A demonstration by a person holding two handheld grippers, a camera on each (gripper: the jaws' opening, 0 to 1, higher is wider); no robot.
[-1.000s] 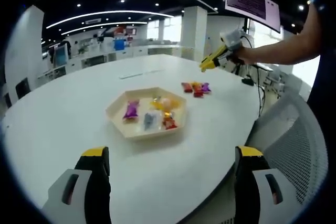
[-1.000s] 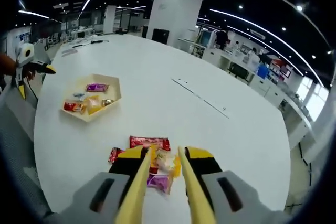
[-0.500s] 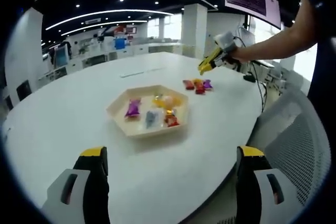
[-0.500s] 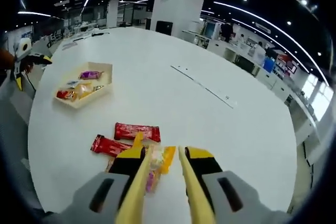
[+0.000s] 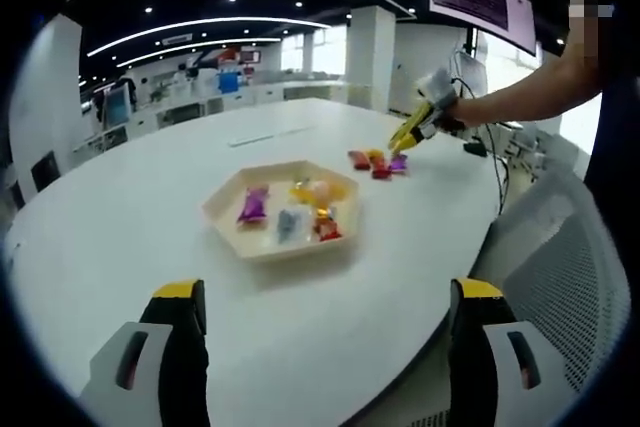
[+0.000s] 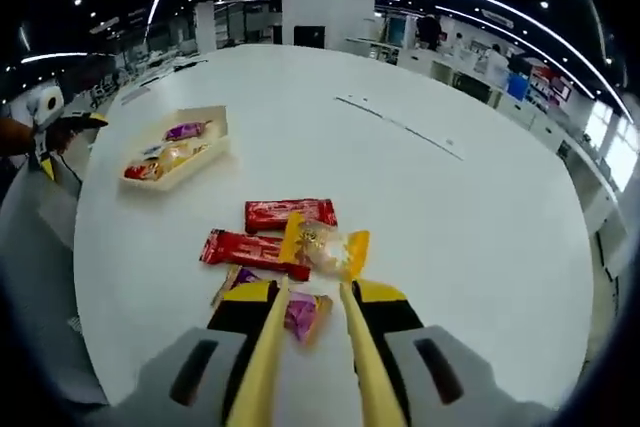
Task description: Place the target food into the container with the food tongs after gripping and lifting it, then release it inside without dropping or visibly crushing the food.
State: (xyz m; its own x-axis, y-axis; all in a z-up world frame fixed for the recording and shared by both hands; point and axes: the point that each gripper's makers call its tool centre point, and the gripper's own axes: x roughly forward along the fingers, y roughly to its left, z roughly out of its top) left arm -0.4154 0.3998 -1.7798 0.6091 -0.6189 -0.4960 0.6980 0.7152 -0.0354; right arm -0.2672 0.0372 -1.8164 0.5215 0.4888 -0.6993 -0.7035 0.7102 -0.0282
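My left gripper [image 5: 322, 322] hangs idle off the near edge of the white counter [image 5: 120, 207], its jaws wide apart with nothing between them, facing the hexagonal tray [image 5: 283, 209] that serves as the container; I count about five wrapped snacks already lying in it, a purple one, a pale blue one, a red one and some yellow or orange ones, though the small ones blur together. Further along the counter toward its far right edge sits the loose pile of snacks, and there the right gripper [image 6: 311, 292] carries the yellow tongs [image 6: 310, 347], whose two blades stand a narrow gap apart and grip nothing yet. In the right gripper view I count four packets in that pile: two red bars [image 6: 290, 214] lying side by side, a yellow packet [image 6: 325, 247] overlapping the nearer bar, and a purple packet [image 6: 298, 312] lying right at the blade tips, partly hidden under them. I judge the purple packet to be the one I am going for, and the step in hand is the approach to the grasp. To do it well I would bring the blades down astride the packet across its narrow width, keep clear of the yellow packet just beyond it so I lift one item only, and close just enough to pinch the wrapper without flattening what is inside. The tray lies well apart from the pile, toward the counter's left side, so the carry needs a firm, level hold.
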